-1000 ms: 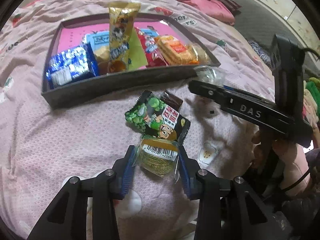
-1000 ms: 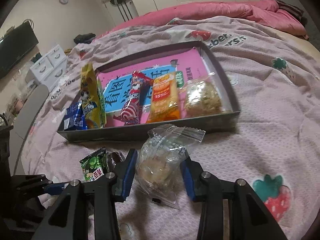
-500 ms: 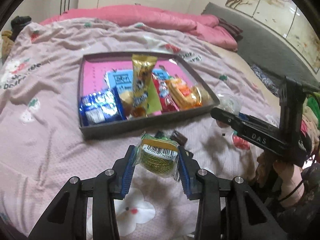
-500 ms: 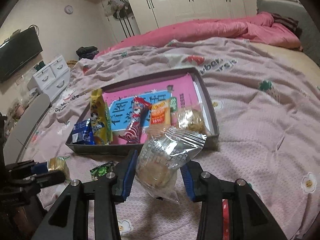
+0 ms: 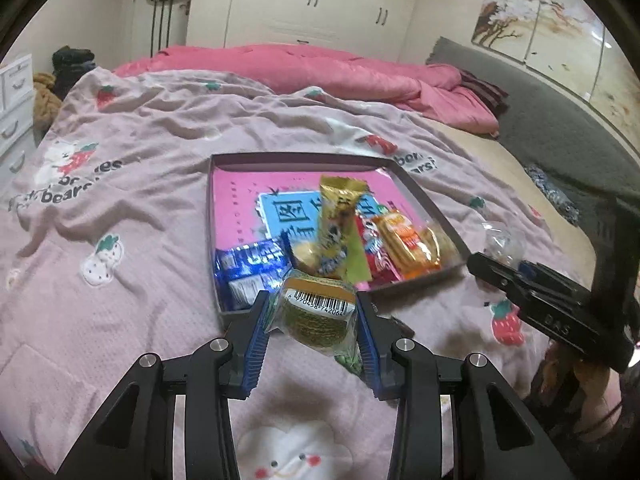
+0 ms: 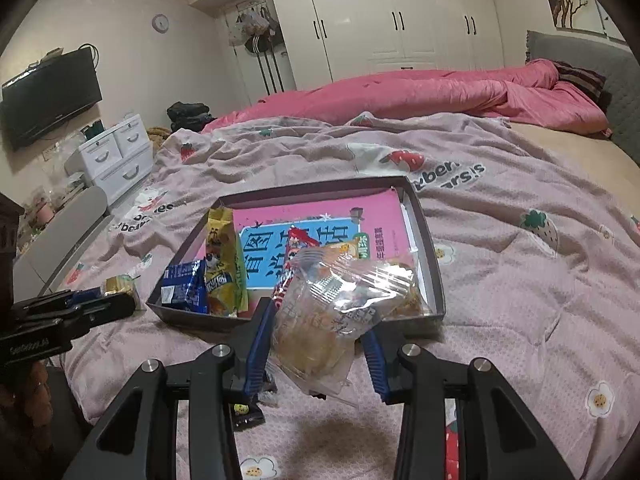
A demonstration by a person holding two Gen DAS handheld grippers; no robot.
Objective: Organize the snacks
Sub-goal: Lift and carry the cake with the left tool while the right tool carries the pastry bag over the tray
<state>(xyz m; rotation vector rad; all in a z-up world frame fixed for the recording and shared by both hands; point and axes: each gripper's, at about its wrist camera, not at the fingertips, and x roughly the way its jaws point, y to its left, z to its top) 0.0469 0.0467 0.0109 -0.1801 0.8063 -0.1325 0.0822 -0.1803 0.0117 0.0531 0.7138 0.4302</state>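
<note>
A home bedroom: a bed (image 6: 500, 216) with pink quilt (image 6: 440, 92), white wardrobes (image 6: 384, 12), a wall-mounted TV (image 6: 48, 92) and a drawer chest (image 6: 116, 156)

Shallow dark cardboard tray (image 5: 424, 196) sits on pinkish strawberry-print bedspread (image 5: 140, 216), w/ snack packets in its near end: blue foil packet (image 5: 250, 262) leftmost, tall yellow packet (image 5: 338, 224) mid, orange cracker packet (image 5: 406, 246) right.

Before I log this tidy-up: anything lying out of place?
Yes. A dark wrapper still lies on the blanket, outside the box. The gold pack leans upright while others lie flat.
</note>
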